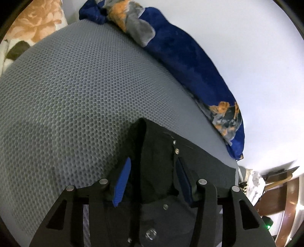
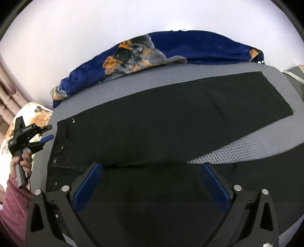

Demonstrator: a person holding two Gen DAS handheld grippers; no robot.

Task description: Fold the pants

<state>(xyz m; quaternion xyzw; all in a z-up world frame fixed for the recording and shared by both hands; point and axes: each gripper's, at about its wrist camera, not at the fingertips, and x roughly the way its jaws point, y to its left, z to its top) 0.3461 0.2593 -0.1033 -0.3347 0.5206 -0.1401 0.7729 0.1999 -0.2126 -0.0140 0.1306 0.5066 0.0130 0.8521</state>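
Black pants (image 2: 171, 121) lie flat on a grey mesh mattress (image 2: 247, 144), waistband with metal buttons at the left, legs running to the right. My right gripper (image 2: 152, 171) is open and hovers over the near leg, touching nothing. My left gripper (image 1: 153, 169) is open above the waistband (image 1: 157, 144); cloth lies between its blue pads (image 1: 122, 182), not clamped. The left gripper also shows in the right wrist view (image 2: 49, 132), held in a hand just left of the waistband.
A rolled dark blue blanket (image 2: 171, 51) with orange and grey print lies along the mattress's far edge by a white wall. A floral pillow (image 1: 36, 17) sits beyond the waistband end. Wooden furniture (image 1: 285, 191) stands off the mattress's side.
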